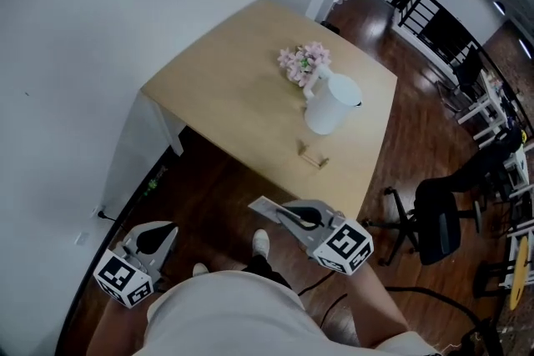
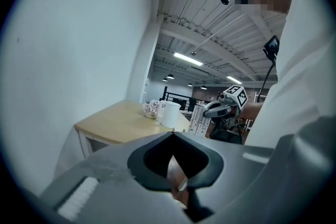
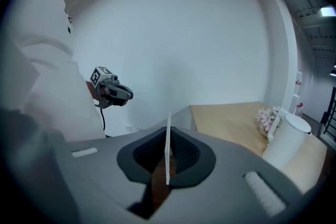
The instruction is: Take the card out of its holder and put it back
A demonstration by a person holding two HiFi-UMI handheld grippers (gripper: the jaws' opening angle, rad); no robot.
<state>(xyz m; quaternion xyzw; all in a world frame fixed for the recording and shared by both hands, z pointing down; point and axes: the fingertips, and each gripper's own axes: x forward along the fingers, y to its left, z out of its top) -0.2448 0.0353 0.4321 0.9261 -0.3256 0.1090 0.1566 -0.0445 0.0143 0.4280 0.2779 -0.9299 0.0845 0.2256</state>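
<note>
R gripper (image 1: 284, 215) fingers are clamping all the way down on the white card (image 3: 168, 140), which is standing edge-on btwn the pads. Gripper & card are hanging over the wood floor, well apart from the small wooden card holder (image 1: 314, 156). The holder is sitting near the front edge of the surface (image 1: 225, 87), by the white jug (image 1: 332, 102) & pink flowers (image 1: 304, 61). L gripper (image 1: 160, 234) fingers are pressing together w/ nothing btwn them.

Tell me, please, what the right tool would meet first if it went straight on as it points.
Probably the table's side panel below the near corner; depth is unclear, and the wall lies beyond.
</note>
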